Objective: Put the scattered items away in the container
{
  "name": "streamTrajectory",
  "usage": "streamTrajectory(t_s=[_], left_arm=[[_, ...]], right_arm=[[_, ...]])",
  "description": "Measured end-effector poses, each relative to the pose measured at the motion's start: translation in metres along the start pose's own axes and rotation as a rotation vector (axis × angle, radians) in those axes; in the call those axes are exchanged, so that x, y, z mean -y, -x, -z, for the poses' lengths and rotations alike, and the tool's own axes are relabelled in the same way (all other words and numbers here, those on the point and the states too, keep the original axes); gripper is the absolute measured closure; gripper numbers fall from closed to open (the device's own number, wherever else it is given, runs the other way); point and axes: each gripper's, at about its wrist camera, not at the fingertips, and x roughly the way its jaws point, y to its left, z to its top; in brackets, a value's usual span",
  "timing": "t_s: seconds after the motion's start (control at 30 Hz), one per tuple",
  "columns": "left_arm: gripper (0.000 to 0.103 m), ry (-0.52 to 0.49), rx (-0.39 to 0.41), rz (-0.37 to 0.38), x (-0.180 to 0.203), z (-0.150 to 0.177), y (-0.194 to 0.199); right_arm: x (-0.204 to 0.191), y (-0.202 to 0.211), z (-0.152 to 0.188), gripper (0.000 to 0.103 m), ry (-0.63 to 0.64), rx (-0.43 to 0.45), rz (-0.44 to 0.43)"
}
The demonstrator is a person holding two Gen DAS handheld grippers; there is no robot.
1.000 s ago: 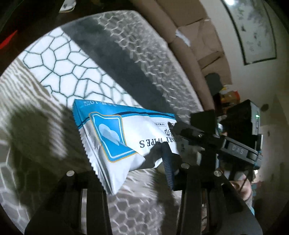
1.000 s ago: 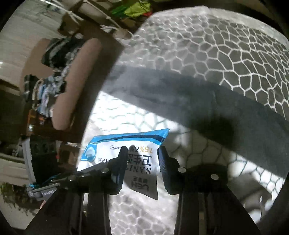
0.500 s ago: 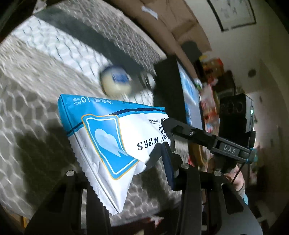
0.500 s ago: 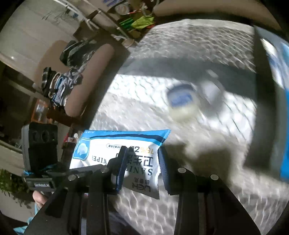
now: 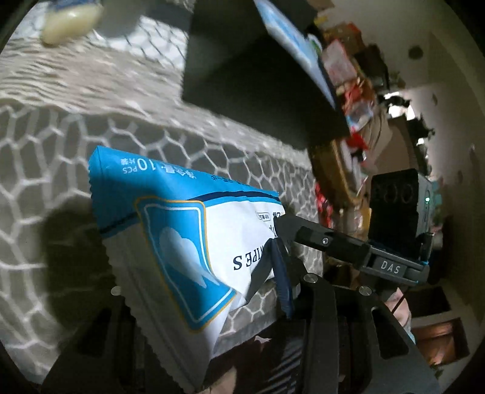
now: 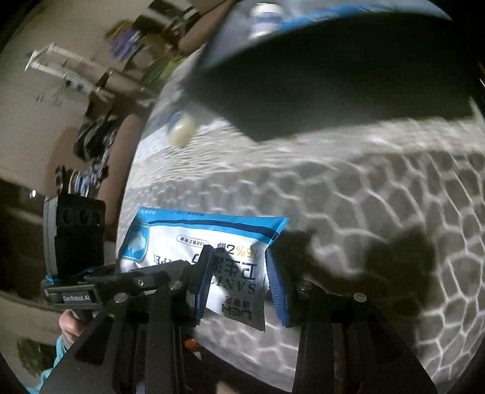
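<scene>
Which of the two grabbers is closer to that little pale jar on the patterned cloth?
Probably the left. The jar sits ahead and to the left of the left gripper. The right gripper is on the left one's far side, so farther away.
</scene>
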Motion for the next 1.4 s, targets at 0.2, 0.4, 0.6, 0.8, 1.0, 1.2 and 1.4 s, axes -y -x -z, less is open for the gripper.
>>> streamTrajectory(t_s=[0.2, 0.4, 0.6, 0.8, 1.0, 1.2, 1.4], left_arm=[[0.057, -0.013, -0.052, -0.184, -0.004, 0.007, -0.018], [0.053, -0.004, 0.022, -0.373, -0.020, 0.012, 0.031], [0.050, -0.015, 0.034, -0.387, -0.018, 0.014, 0.036], [0.044, -0.069, 0.003, -0.541, -0.015, 0.016, 0.007], [0.040, -0.137, -0.035, -0.628, -0.018, 0.020, 0.014], [0.043, -0.071, 0.013, -0.540, -0.029, 0.024, 0.040], [0.042, -0.086, 0.048, -0.493, -0.013, 0.018, 0.033]], right_arm=[[0.033, 0.012, 0.010, 0.067, -0.030, 0.055, 0.076], [0.035, 0.017, 0.011, 0.067, 0.015, 0.099, 0.084], [0.013, -0.007, 0.017, 0.067, 0.136, 0.050, 0.121], [0.000, -0.017, 0.025, 0.064, 0.257, 0.059, 0.238], [-0.007, -0.018, 0.035, 0.061, 0.362, 0.079, 0.344], [0.004, -0.005, 0.031, 0.061, 0.276, 0.115, 0.304], [-0.012, -0.009, 0.032, 0.059, 0.321, 0.112, 0.229]])
